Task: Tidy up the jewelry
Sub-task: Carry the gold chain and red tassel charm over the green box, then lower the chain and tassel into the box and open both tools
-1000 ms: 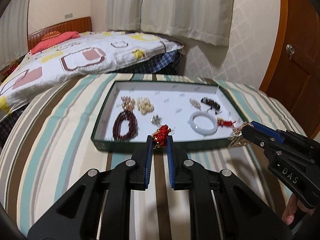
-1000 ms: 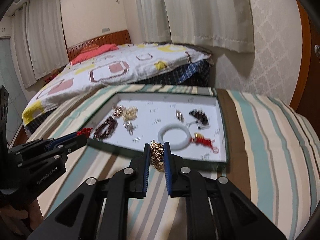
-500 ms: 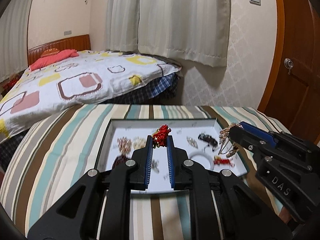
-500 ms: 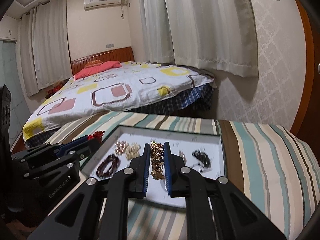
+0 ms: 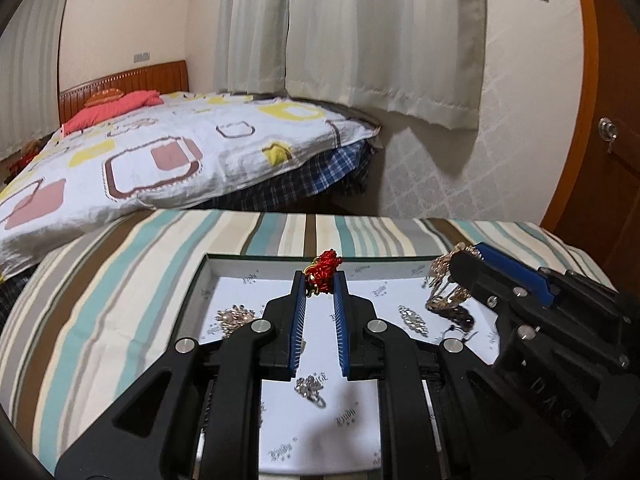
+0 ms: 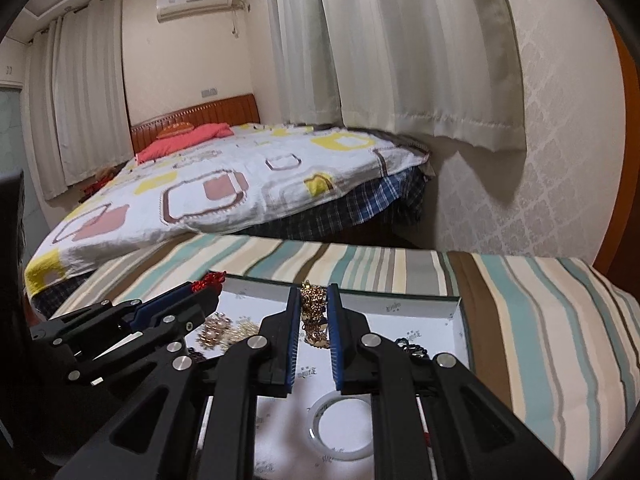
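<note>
My left gripper [image 5: 319, 280] is shut on a red knotted charm [image 5: 325, 269], held above the far part of a shallow green box with a white floor [image 5: 320, 432]. To its right, my right gripper [image 5: 454, 266] is seen from the side. In the right wrist view that right gripper [image 6: 314, 294] is shut on a gold chain bundle [image 6: 313, 312] that dangles over the box [image 6: 460, 320]. The left gripper [image 6: 208, 284] with the red charm shows at the left there. Below lie a white bangle [image 6: 340, 428], gold bead clusters [image 6: 218, 330] and a small silver piece [image 5: 310, 386].
The box rests on a striped cloth [image 5: 120, 280] in teal, brown and cream. Beyond it stands a bed [image 5: 160, 160] with a patterned cover. Curtains [image 5: 360, 40] and a papered wall are behind, and a wooden door [image 5: 600, 160] is at the right.
Both grippers have moved forward from the box's near edge to over its inside, each still holding its piece. The views have tipped up, showing more of the room.
</note>
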The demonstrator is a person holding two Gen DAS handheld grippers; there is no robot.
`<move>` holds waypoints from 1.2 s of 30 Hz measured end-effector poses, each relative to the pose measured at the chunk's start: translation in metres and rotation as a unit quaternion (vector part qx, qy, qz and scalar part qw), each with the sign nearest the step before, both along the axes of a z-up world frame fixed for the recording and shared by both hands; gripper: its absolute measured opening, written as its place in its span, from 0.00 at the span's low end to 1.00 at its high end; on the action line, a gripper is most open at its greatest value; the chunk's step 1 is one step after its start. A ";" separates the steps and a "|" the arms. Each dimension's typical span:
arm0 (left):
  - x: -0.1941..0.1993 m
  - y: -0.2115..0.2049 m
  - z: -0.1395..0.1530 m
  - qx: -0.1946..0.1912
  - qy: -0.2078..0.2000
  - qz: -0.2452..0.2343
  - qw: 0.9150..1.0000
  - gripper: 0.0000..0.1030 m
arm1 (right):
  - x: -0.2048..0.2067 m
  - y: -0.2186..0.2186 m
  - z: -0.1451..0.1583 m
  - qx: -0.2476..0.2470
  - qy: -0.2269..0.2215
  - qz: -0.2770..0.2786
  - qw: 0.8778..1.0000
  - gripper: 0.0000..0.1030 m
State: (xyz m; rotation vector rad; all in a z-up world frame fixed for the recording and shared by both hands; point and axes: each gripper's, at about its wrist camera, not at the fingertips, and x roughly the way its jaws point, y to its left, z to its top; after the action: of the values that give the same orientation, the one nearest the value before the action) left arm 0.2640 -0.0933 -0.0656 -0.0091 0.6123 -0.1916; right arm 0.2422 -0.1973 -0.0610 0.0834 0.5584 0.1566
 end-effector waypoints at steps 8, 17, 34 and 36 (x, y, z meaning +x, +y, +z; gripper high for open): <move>0.032 -0.010 -0.038 0.021 0.052 -0.002 0.998 0.14 | 0.025 -0.010 -0.040 0.003 0.056 -0.009 0.998 0.14; 0.046 -0.009 -0.064 0.037 0.098 0.006 0.994 0.14 | 0.037 -0.013 -0.063 0.005 0.104 -0.018 0.994 0.14; 0.049 -0.014 -0.069 0.059 0.111 -0.001 0.992 0.28 | 0.047 -0.010 -0.071 0.002 0.129 -0.010 0.992 0.17; 0.049 -0.014 -0.069 0.059 0.110 -0.001 0.992 0.28 | 0.047 -0.011 -0.071 0.002 0.127 -0.010 0.992 0.19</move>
State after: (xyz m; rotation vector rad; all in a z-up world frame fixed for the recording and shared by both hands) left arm 0.3134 -0.1073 -0.1343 0.0865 0.8425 -0.1576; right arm 0.2890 -0.2080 -0.1316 0.1131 0.8112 0.1274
